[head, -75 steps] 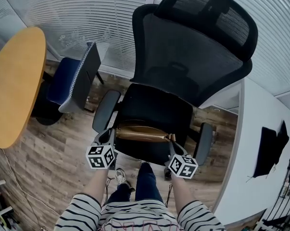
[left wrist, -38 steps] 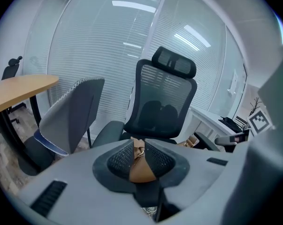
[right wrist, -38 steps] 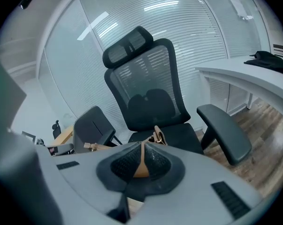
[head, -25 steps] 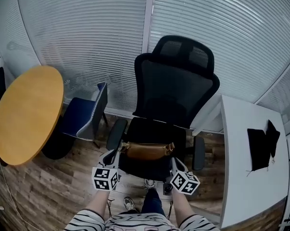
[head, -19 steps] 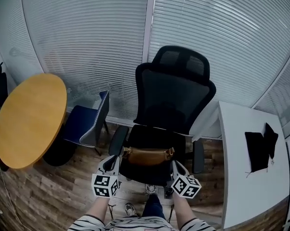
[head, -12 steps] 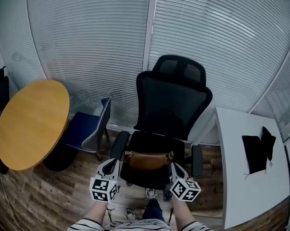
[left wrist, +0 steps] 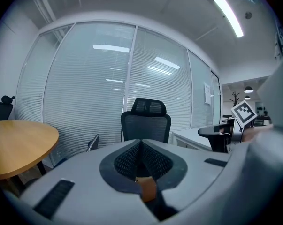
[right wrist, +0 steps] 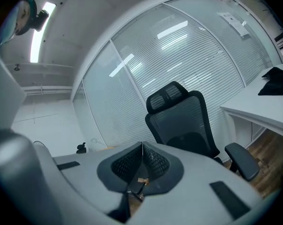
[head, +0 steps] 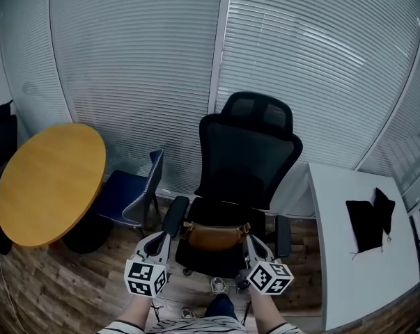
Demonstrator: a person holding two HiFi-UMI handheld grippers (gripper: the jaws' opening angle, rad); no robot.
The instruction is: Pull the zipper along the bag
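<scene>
A brown leather bag [head: 213, 236] lies across the seat of a black mesh office chair [head: 248, 152]. My left gripper [head: 161, 239] hovers just off the bag's left end, beside the chair's left armrest, with its jaws shut and nothing in them. My right gripper [head: 252, 243] hangs off the bag's right end, also shut and empty. In the left gripper view the gripper [left wrist: 141, 142] has its tips pressed together, and a bit of the bag [left wrist: 147, 189] shows through the gap below them. In the right gripper view the gripper [right wrist: 142, 144] is likewise shut, with the chair [right wrist: 179, 121] beyond.
A round wooden table [head: 46, 183] stands at the left with a blue chair [head: 129, 190] beside it. A white desk [head: 356, 256] at the right carries a black cloth [head: 366, 221]. Glass walls with blinds close off the back.
The head view has pulled back and up, so the chair and bag look smaller. Both grippers, which were at the bag's ends three seconds ago, now sit slightly off them.
</scene>
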